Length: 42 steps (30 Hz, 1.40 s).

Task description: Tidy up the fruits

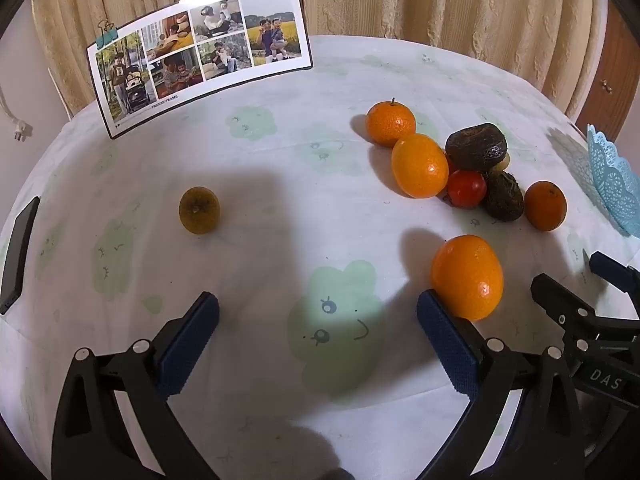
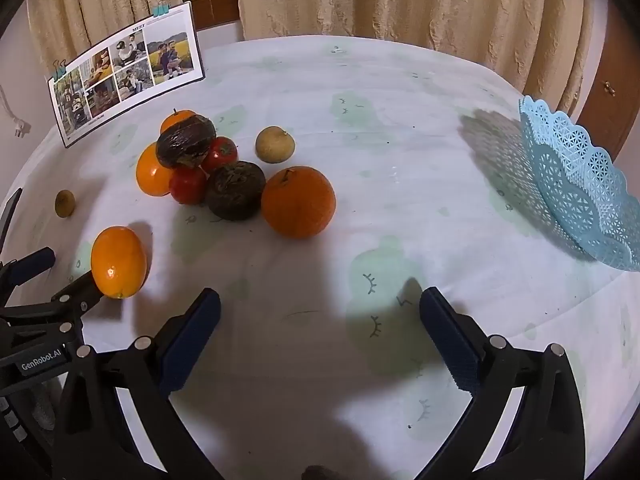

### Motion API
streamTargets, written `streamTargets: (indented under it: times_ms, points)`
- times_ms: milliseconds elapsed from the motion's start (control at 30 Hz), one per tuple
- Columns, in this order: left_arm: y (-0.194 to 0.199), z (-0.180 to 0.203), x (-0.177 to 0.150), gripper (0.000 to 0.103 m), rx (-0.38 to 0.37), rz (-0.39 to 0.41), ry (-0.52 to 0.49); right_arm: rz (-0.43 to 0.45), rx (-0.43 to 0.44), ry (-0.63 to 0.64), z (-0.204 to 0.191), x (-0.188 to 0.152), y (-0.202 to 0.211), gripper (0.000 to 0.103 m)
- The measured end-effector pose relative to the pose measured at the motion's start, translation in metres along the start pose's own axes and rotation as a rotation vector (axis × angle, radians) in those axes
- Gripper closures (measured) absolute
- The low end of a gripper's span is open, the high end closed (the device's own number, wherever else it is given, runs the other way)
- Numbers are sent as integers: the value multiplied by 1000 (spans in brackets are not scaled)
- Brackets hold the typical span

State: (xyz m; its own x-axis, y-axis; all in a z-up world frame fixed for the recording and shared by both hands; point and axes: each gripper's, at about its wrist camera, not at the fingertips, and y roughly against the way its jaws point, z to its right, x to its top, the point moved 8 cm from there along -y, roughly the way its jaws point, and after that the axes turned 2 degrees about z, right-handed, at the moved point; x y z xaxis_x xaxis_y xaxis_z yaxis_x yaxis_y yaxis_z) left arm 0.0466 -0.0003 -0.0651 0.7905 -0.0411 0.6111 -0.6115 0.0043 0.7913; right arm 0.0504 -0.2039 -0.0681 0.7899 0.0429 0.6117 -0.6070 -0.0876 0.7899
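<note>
My left gripper (image 1: 320,312) hangs open over the white tablecloth with nothing between its fingers. A single orange (image 1: 467,276) rests just beyond the tip of its right finger, outside the jaws. Farther right is a pile of fruit (image 1: 466,168): oranges, dark wrinkled fruits and red tomatoes. One small brownish fruit (image 1: 199,210) lies alone at the left. My right gripper (image 2: 320,312) is open too, over bare cloth, with the pile (image 2: 236,196) ahead to its left. Beside the pile I see a large orange (image 2: 298,202) and a pale round fruit (image 2: 275,145). The blue lace basket (image 2: 580,184) stands tilted at the right.
A photo board (image 1: 200,60) held by clips stands at the back left. A dark flat device (image 1: 20,256) lies at the table's left edge. Curtains (image 2: 360,0) hang behind the round table, with a wooden door (image 2: 616,92) at the far right.
</note>
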Motion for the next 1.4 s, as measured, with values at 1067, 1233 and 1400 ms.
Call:
streamTargets:
  times_ms: [1067,1233,1400]
  points:
    - [-2,4,-2,5,-20,-22,-19,-19,-15,14,0,1,-4,2]
    - [-2,5,-2,5,-22,-27,-23,-20,-15,15,-2,-2,-4,2]
    - [-2,4,-2,5,-22,-27,-22,-21,-15,15,-1,-1,-4,2]
